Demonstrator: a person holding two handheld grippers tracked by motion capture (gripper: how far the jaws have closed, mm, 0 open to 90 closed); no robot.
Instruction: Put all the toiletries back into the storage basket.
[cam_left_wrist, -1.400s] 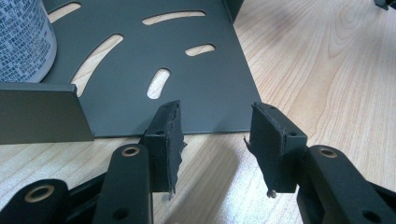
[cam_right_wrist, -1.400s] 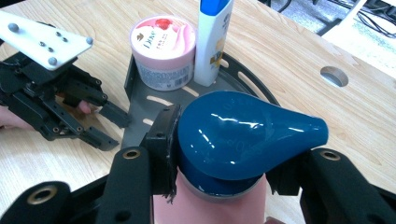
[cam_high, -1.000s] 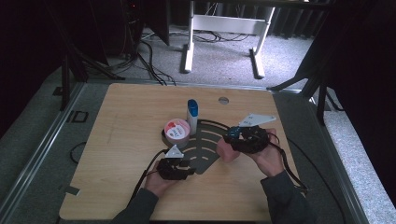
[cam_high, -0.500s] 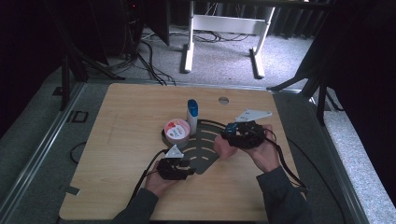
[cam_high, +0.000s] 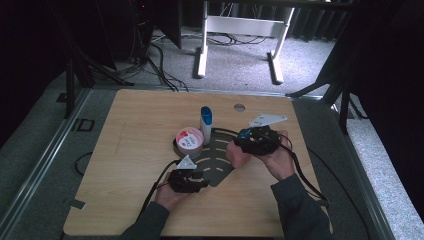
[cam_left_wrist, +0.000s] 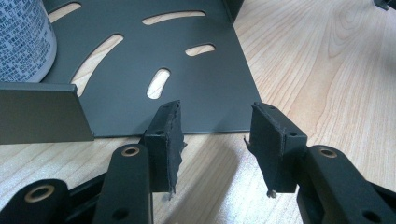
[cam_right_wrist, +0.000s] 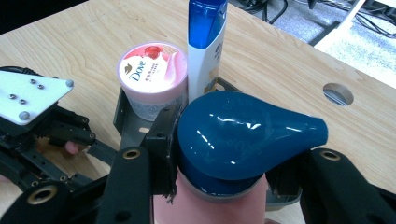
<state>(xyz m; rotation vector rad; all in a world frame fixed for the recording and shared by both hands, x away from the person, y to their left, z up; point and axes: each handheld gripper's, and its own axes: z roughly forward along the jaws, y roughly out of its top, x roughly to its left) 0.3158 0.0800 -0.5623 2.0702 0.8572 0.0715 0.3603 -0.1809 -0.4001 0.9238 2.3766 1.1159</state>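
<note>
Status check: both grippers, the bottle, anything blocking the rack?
Right gripper shut on pink bottle, blue cap up. Left gripper open at rack edge. Dove tub and white bottle occupy rack's back.

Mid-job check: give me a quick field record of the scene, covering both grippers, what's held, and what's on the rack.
right gripper: shut on pink bottle with blue cap, held above the table
left gripper: open, nothing between jaws, at edge of dark slotted rack
on rack: Dove tub; white bottle upright behind it

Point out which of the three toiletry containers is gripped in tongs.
The pink bottle with the dark blue teardrop cap, clamped in the right tongs; the others stand on the rack.
</note>
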